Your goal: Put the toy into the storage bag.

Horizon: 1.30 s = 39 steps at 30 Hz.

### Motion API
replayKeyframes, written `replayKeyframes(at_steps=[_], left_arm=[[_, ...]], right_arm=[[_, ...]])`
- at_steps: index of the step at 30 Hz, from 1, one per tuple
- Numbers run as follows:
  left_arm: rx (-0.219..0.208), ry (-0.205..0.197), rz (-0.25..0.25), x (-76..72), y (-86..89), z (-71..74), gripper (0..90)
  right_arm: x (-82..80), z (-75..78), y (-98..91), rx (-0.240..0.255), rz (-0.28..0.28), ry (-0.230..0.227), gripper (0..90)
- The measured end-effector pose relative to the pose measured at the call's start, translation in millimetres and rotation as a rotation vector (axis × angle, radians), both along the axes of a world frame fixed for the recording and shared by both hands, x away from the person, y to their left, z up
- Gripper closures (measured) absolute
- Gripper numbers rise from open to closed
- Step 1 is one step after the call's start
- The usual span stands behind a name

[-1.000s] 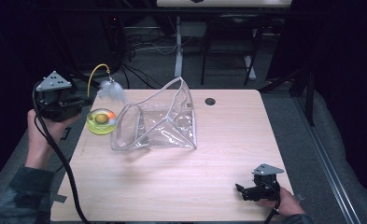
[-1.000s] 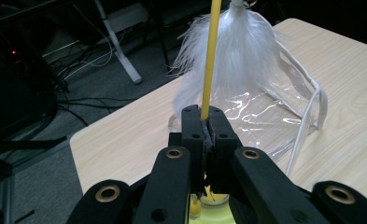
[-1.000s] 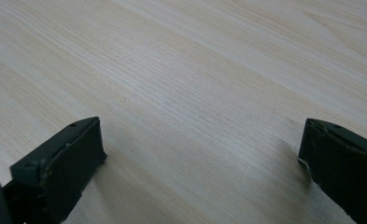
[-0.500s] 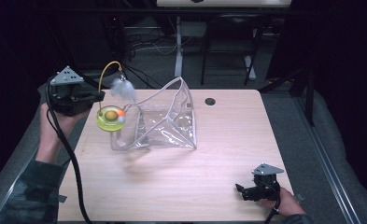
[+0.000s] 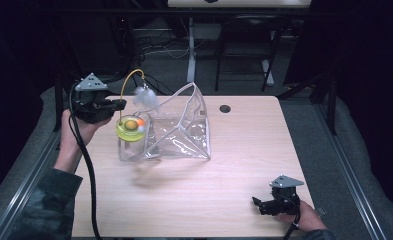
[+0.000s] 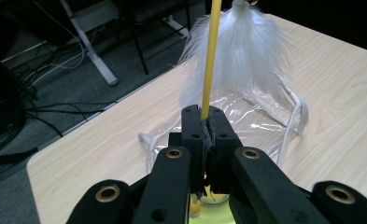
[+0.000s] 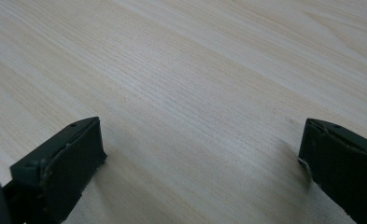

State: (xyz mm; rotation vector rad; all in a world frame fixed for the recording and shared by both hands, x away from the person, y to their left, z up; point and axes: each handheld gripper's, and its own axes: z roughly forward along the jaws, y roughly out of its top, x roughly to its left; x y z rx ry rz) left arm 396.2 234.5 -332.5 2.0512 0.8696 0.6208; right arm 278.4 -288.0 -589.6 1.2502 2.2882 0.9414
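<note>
Where left tool (image 6: 206, 122) pinches, yellow wand (image 6: 211, 56) shows close

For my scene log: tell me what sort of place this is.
Probably a lab or office set up for recording: a light wooden desk with a cable hole, loose cables on grey carpet behind it, and dark surroundings.

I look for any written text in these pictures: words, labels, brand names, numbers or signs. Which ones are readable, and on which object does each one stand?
None: no readable text in any view.
The yellow toy, its wand and white feather: no print visible.
The clear plastic bag: no label visible.
The wooden table: bare wood grain.
The left gripper and right gripper: no markings visible.
</note>
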Motion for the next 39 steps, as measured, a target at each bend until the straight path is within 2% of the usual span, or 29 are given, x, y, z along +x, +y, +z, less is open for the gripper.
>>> replayKeyframes(at_steps=[10,21,25,27,32,39], left_arm=[[-0.012,0.028,-0.011,12.0,-9.1,-11.6,87.8],[-0.001,0.046,-0.040,20.7,-20.5,-22.4,87.8],[0.002,0.056,-0.051,23.9,-25.8,-29.6,87.8],[-0.003,0.074,-0.058,27.4,-29.1,-34.8,87.8],[-0.002,0.078,-0.067,31.1,-34.6,-41.4,87.8],[0.000,0.101,-0.062,37.5,-40.5,-52.8,87.8]], right_arm=[[0.0,0.0,0.0,0.001,0.000,0.000,0.0],[0.0,0.0,0.0,0.000,0.000,0.000,0.0],[0.0,0.0,0.0,0.000,0.000,0.000,0.0],[0.0,0.0,0.1,0.000,0.000,-0.001,0.0],[-0.1,0.1,0.0,-0.001,0.001,0.000,0.0],[0.0,-0.1,0.1,0.007,0.002,0.000,0.0]])
